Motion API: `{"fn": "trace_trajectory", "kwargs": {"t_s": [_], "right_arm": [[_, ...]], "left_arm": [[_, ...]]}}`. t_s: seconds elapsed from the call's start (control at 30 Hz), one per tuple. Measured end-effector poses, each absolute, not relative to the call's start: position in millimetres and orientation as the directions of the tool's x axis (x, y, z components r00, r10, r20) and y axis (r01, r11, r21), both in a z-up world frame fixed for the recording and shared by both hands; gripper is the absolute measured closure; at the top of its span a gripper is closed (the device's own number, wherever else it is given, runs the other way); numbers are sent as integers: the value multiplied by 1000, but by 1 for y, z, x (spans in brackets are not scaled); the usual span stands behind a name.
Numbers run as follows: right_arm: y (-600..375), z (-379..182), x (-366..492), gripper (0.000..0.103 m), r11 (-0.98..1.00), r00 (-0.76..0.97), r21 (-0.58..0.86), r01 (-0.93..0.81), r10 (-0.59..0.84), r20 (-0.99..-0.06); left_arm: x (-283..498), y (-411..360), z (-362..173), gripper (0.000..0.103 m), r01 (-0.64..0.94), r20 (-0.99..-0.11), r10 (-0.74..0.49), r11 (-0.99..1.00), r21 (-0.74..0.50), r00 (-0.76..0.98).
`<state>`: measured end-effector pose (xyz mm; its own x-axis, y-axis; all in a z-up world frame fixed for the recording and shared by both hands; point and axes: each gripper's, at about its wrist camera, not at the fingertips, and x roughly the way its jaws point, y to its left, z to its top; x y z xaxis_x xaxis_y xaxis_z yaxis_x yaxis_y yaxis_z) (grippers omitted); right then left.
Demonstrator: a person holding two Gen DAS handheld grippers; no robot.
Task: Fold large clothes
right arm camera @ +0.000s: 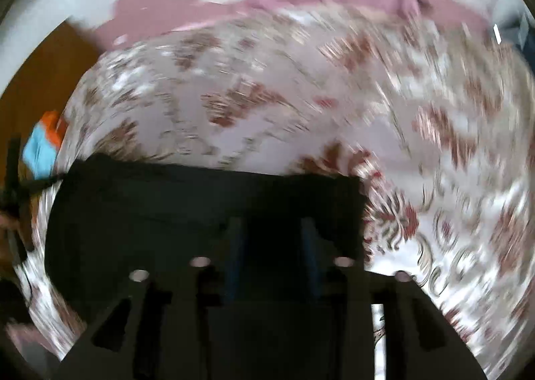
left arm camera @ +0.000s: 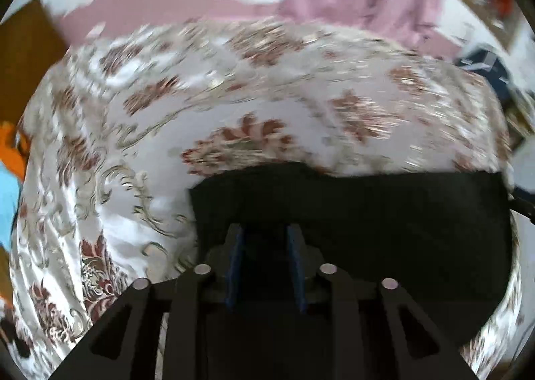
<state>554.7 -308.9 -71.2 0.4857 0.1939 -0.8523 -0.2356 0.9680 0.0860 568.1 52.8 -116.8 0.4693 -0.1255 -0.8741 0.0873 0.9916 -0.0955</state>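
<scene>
Nearest the left wrist lens, at 6 o'clock, sits the left claw [left arm camera: 264, 229], its two blue-padded fingers [left arm camera: 235, 256] standing apart with a clear gap between them. Nothing is pinched there; only the black garment [left arm camera: 384, 212] shows behind the gap. That dark cloth lies flat on a bed, filling the frame from the centre out toward 3 and 4 o'clock, with one straight edge running across at mid-height and a corner at about 9 o'clock of the fingertips. Whether the tips touch the cloth cannot be told.

Under the garment spreads a pale bedspread [left arm camera: 234, 85] printed with reddish-brown flowers and grey scrolls, reaching from 7 o'clock round to 2 o'clock. Beyond it at 12 o'clock is a pink sheet or blanket [left arm camera: 187, 8], blurred. A blue and orange object [left arm camera: 10, 172] shows at the 9 o'clock rim.

From the right wrist, the right claw [right arm camera: 272, 226] likewise sits at 6 o'clock, fingers [right arm camera: 311, 256] spread wider, with no cloth gripped between them. The black garment [right arm camera: 167, 206] here stretches from centre toward 8 and 9 o'clock, its corner at about 2 o'clock of the fingertips. The flowered bedspread [right arm camera: 434, 146] is heavily smeared across the 1 to 4 o'clock side.
</scene>
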Motion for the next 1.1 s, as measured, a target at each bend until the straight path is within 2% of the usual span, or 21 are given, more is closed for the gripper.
{"fn": "trace_trajectory", "kwargs": {"t_s": [0.03, 0.1, 0.2, 0.33, 0.6, 0.83, 1.1], "right_arm": [[-299, -68, 543, 42, 959, 490, 95, -266, 220, -844], [-272, -72, 523, 42, 937, 475, 116, -331, 272, -837], [-246, -95, 515, 42, 921, 436, 117, -373, 285, -853], [-238, -139, 530, 41, 940, 368, 94, -329, 220, -904], [-226, -174, 540, 37, 953, 312, 80, -294, 174, -934], [-239, -148, 540, 37, 954, 341, 135, -268, 225, -913], [-288, -134, 520, 37, 959, 365, 71, -276, 173, -915]], "left_arm": [[558, 44, -116, 69, 120, -873, -158, 986, -115, 461], [537, 23, -127, 69, 190, -877, -202, 973, -130, 435], [535, 10, -149, 69, 202, -894, -157, 976, -77, 420], [553, 17, -168, 67, 134, -900, -154, 985, -107, 407], [557, -2, -194, 67, 165, -912, -50, 986, 19, 407], [554, 13, -175, 67, 121, -920, -68, 992, -22, 386], [549, 45, -169, 67, 94, -922, -42, 996, -6, 384]]}}
